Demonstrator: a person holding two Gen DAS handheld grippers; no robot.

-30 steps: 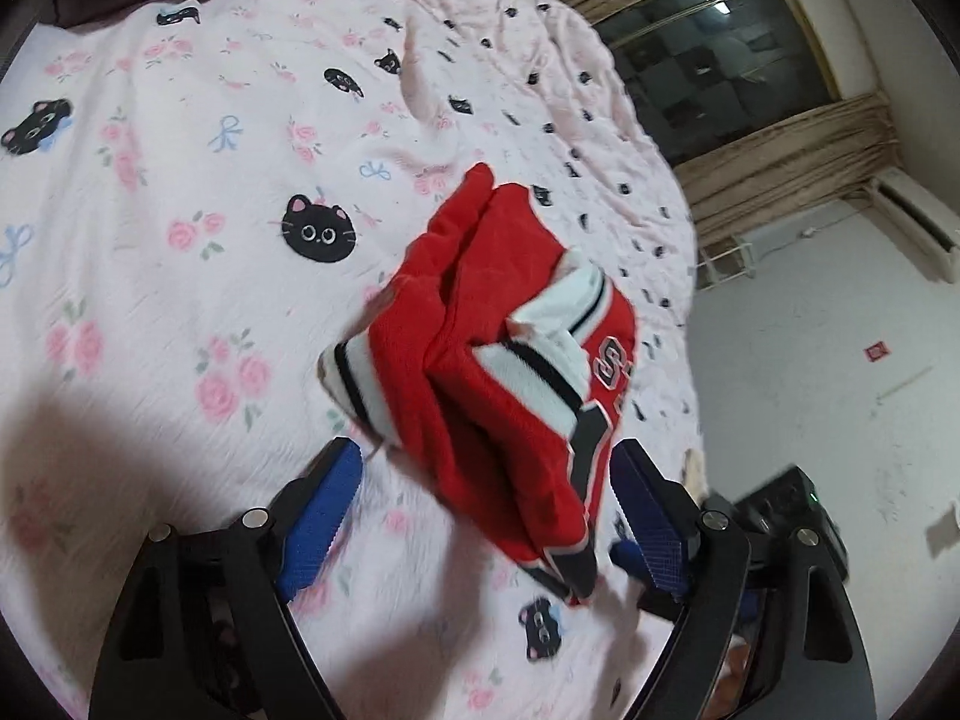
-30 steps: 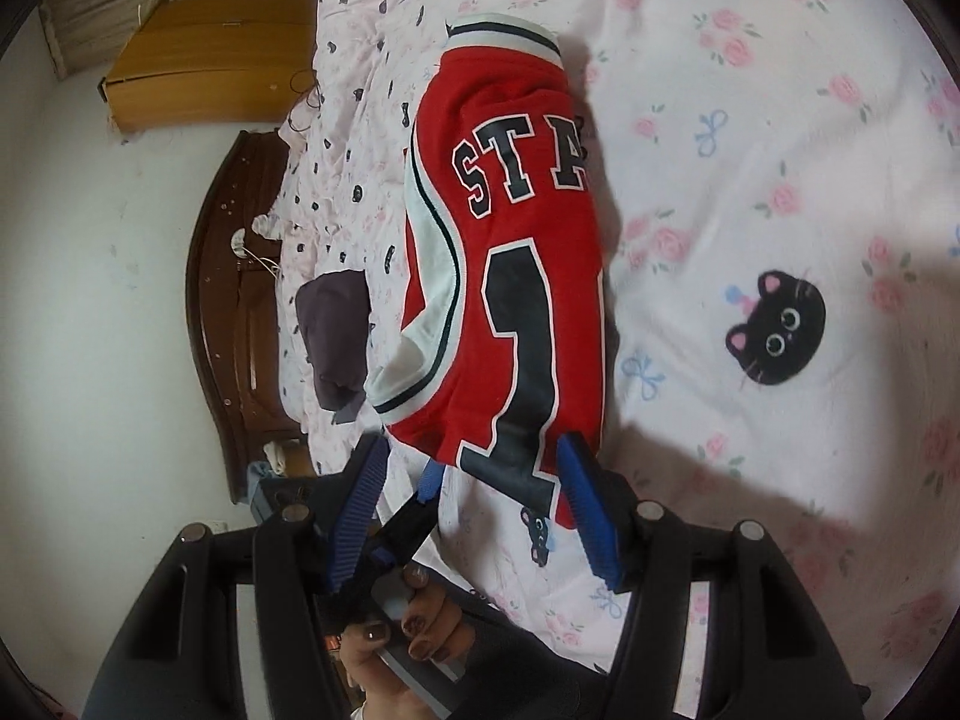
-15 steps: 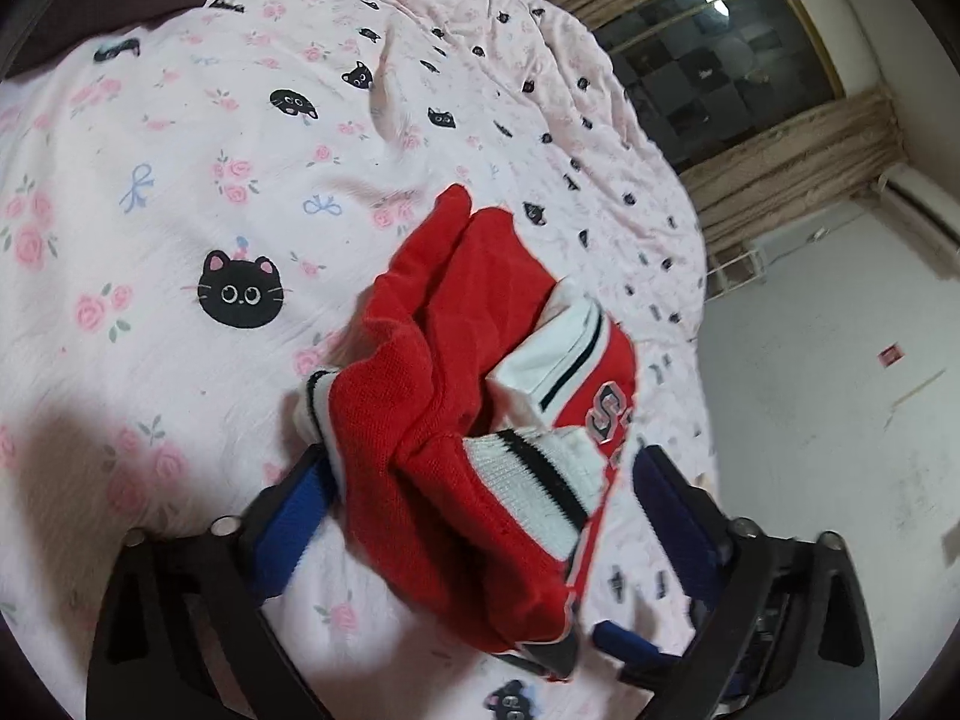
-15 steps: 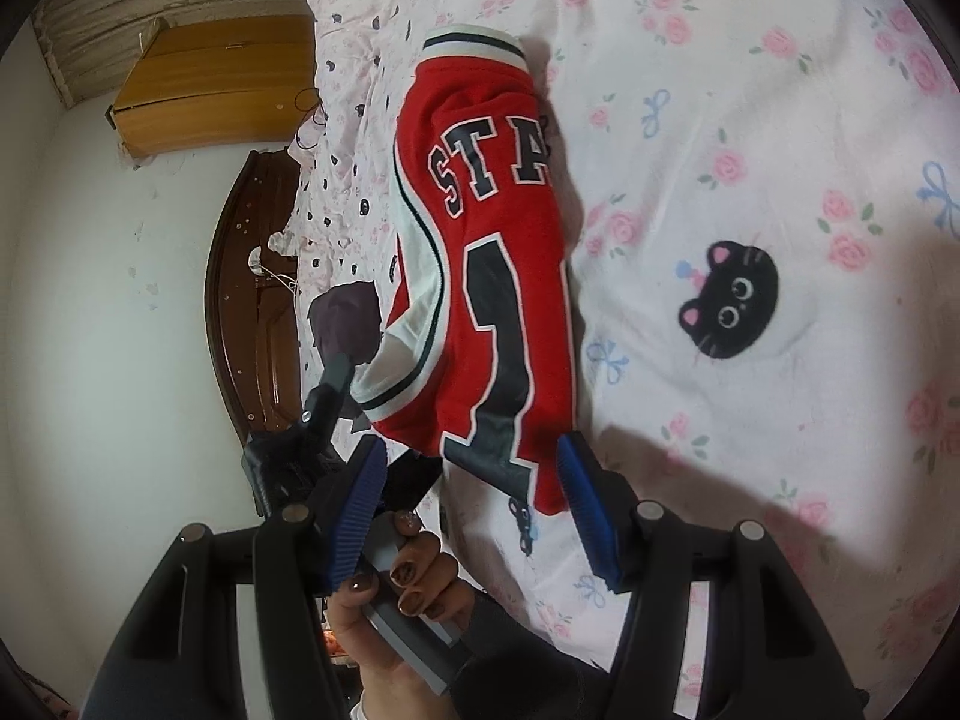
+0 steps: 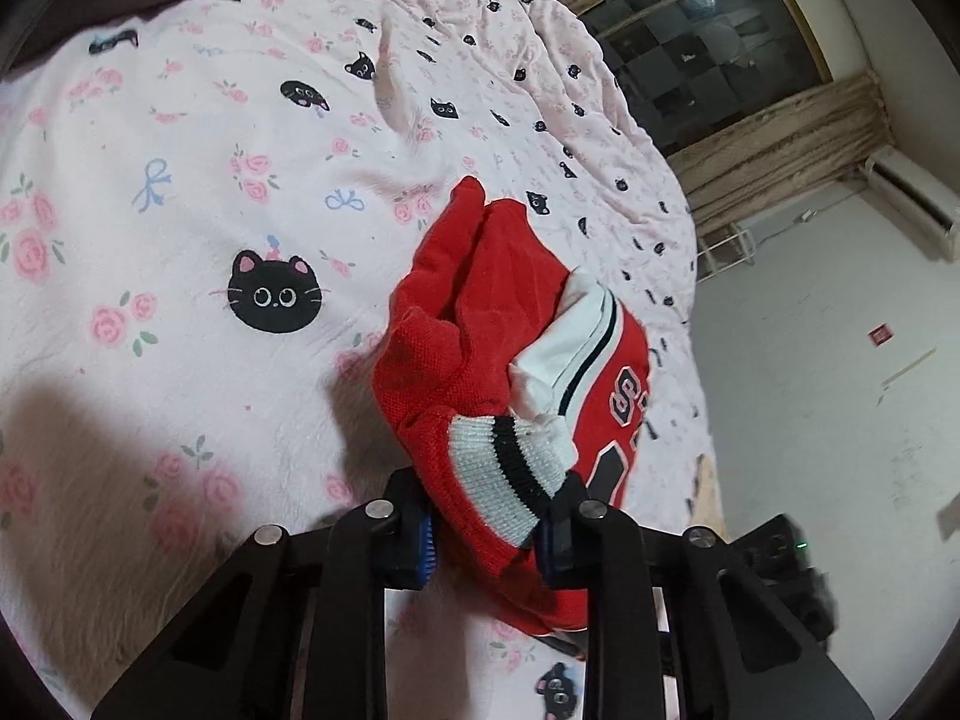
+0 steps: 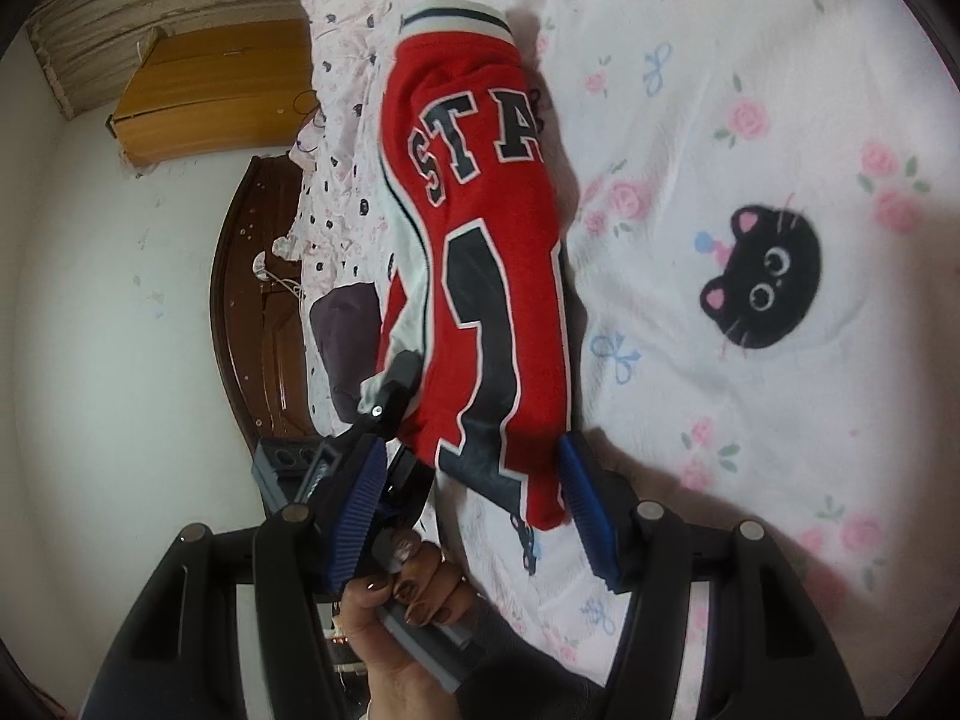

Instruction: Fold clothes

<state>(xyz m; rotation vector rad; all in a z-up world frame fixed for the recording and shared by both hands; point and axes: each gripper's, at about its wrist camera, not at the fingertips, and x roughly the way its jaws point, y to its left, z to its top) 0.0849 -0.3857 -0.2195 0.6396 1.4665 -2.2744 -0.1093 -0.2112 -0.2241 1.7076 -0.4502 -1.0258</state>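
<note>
1. Pink bedding point(image 5: 198, 192) printed with black cats, roses and blue bows covers the bed in both views; a dark window point(image 5: 714, 54) with beige curtains and a white wall lie beyond it in the left view.
2. In the right view a wooden cabinet point(image 6: 210, 90) and a dark carved headboard point(image 6: 252, 312) stand against the wall past the bed's edge, with a dark purple cloth point(image 6: 342, 342) lying near the headboard.
3. A red jersey point(image 6: 492, 276), folded into a long narrow bundle, lies on the bedding; its face shows the letters "STA" and a large black "1" edged in white.
4. The left gripper point(image 5: 486, 531) has its jaws closed onto the jersey's near end, pinching the ribbed white-and-black band and the red knit around it; the cloth bunches up from the grip.
5. From the left view the jersey shows stacked red folds, a white panel with a dark stripe, and part of the lettering on its right side.
6. The right gripper point(image 6: 474, 504) has its jaws spread wide, one blue pad on each side of the jersey's lower end; whether the pads touch the cloth I cannot tell.
7. A hand point(image 6: 402, 606) with dark nails holds the left tool's handle, seen between the right jaws.
</note>
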